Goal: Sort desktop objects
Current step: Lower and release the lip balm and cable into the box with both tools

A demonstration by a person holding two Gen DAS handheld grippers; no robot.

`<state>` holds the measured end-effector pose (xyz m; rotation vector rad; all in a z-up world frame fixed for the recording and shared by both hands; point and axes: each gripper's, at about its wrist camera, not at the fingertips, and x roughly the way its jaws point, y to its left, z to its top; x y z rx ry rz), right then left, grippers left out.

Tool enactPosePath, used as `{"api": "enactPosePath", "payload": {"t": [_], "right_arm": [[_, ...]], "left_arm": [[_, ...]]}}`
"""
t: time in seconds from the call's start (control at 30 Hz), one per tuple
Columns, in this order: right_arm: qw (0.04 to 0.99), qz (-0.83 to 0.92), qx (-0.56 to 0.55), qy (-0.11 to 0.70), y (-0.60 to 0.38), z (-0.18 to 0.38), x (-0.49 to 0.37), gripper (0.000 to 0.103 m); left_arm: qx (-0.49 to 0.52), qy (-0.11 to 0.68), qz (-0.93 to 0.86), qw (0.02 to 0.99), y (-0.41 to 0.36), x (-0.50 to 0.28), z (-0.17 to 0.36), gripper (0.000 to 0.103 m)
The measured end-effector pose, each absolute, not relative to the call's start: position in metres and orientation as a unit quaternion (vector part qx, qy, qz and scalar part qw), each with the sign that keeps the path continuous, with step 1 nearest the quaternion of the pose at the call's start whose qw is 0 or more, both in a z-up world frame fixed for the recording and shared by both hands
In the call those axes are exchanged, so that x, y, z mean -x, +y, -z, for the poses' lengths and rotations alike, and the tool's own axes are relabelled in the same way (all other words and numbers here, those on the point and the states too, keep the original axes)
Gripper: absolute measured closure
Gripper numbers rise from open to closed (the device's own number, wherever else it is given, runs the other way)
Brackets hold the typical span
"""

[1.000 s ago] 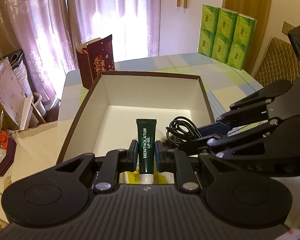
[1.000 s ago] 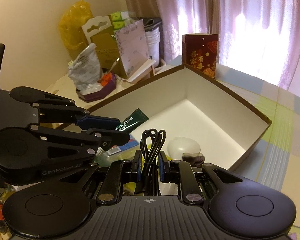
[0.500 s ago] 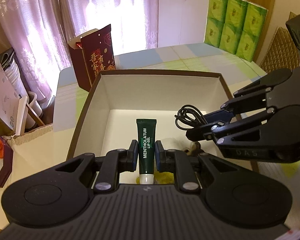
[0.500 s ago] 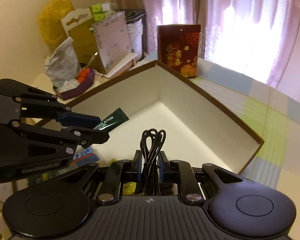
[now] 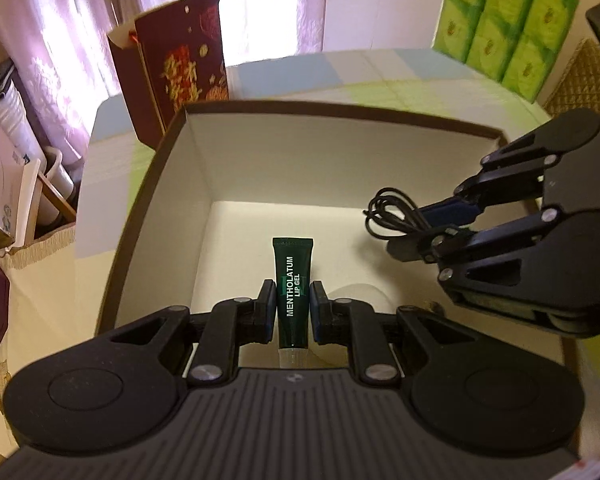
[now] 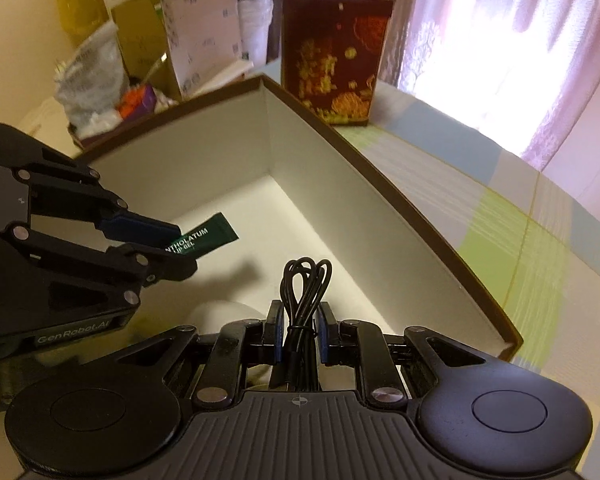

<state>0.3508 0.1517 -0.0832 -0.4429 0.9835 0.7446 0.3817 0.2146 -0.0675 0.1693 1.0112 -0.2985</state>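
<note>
Left wrist view shows the left hand-held gripper [image 5: 291, 312] clamped on a dark green lip gel tube [image 5: 292, 280], whose long axis runs straight ahead along the fingers, flat crimped end forward and pale cap back toward the palm. Directly ahead of and below that hand-held gripper lies the white floor of the open brown-rimmed box [image 5: 340, 114], so the tube hangs over the box interior, apart from its floor. To its right, slightly further forward, the right hand-held gripper [image 6: 300, 330] pinches a bundled black cable [image 6: 305, 288], loops pointing ahead, also above the box interior. A pale rounded object [image 6: 224, 312] lies beneath, between the two; what it is I cannot tell. Both loads probably only need lowering and releasing. The tube sits nearer the box's left wall, the cable nearer its right.
</note>
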Motion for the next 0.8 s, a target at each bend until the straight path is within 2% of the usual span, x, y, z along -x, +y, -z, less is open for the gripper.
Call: {"api": "enactPosePath", "payload": {"t": [0.47, 0.53, 0.6, 0.7, 0.77, 0.8], "right_arm": [[0.78, -0.349, 0.222, 0.471, 0.153, 0.101, -0.368, 0.089], [0.781, -0.346, 0.218, 0.471, 0.15, 0.1, -0.368, 0.082], [0.783, -0.349, 0.214, 0.468, 0.147, 0.099, -0.365, 0.051], [0.788, -0.352, 0.215, 0.456, 0.144, 0.094, -0.361, 0.04], [0.787, -0.351, 0.217, 0.458, 0.143, 0.092, -0.36, 0.037], [0.786, -0.352, 0.216, 0.461, 0.142, 0.092, -0.36, 0.035]], "left_arm": [[-0.069, 0.512, 0.125, 0.847, 0.21, -0.408, 0.093, 0.089], [-0.08, 0.513, 0.12, 0.846, 0.209, -0.406, 0.095, 0.082], [-0.083, 0.513, 0.12, 0.846, 0.209, -0.404, 0.096, 0.079], [-0.081, 0.518, 0.118, 0.844, 0.211, -0.4, 0.097, 0.073], [-0.084, 0.519, 0.118, 0.843, 0.213, -0.397, 0.097, 0.069], [-0.085, 0.519, 0.116, 0.842, 0.214, -0.396, 0.096, 0.064]]}}
